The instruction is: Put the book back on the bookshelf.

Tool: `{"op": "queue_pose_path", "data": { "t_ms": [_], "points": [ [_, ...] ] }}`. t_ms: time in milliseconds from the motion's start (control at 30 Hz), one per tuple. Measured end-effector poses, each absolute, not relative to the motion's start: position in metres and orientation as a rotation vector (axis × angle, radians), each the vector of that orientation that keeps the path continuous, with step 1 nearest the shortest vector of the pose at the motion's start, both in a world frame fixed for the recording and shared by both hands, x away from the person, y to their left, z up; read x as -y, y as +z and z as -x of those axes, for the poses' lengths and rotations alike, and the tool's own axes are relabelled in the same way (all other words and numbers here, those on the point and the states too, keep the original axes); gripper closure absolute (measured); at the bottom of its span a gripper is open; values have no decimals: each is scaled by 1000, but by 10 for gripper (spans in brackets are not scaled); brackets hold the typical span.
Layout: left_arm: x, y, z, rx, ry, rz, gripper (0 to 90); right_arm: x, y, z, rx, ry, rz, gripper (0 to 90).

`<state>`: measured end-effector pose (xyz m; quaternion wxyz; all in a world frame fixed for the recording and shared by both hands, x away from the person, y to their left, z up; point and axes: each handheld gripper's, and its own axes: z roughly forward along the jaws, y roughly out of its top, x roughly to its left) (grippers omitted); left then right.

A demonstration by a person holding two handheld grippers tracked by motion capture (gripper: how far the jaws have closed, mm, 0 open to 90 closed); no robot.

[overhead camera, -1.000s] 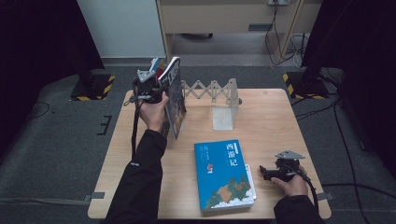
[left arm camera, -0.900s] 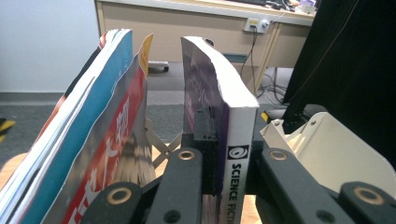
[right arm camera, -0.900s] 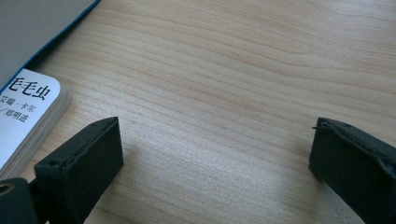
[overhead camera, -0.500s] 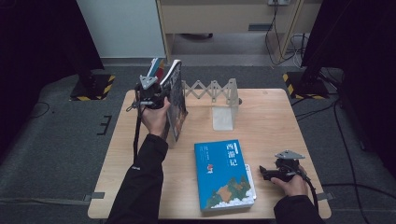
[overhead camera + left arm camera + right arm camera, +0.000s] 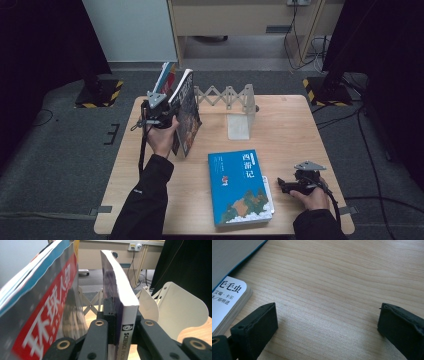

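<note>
The magazine (image 5: 37, 315) (blurred lettering) runs off the frame's left edge.

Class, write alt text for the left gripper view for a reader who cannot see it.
The left gripper clamps an upright book by its spine end. A red-and-grey magazine leans at left, and a cream bookend stands at right.

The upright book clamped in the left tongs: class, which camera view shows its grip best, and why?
The left gripper view: the left tongs press both sides of the upright book near its spine, seen close. The high view shows the same book whole but small, its grip hidden by the hand. The right gripper view looks at bare table.
</note>
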<state>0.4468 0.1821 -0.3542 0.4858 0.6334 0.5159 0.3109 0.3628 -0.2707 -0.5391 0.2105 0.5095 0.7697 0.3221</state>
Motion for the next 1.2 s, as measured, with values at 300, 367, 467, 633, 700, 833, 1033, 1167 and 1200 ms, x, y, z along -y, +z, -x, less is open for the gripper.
{"op": "queue_pose_path", "data": {
  "t_ms": [300,367,467,633,700,833,1033,1167,1200],
  "points": [
    [-195,-357,-437,-1288,717,-1577,813,270,-539,-363,-2141,897,-1411,30],
    [-198,-357,-437,-1295,705,-1587,810,271,-539,-363,-2142,897,-1410,30],
    [-200,-356,-436,-1302,706,-1591,806,271,-539,-363,-2141,897,-1410,30],
    [-198,-353,-439,-1304,706,-1610,791,271,-539,-363,-2142,897,-1410,30],
    [-195,-351,-441,-1307,712,-1625,780,271,-539,-363,-2142,898,-1411,30],
    [-192,-346,-444,-1321,720,-1645,762,270,-539,-363,-2142,897,-1411,30],
    [-190,-342,-448,-1344,709,-1645,744,270,-539,-363,-2145,898,-1409,30],
    [-189,-340,-448,-1360,728,-1649,747,270,-539,-363,-2146,899,-1408,30],
    [-189,-340,-448,-1363,737,-1650,758,270,-539,-363,-2146,899,-1409,30]
  ]
}}
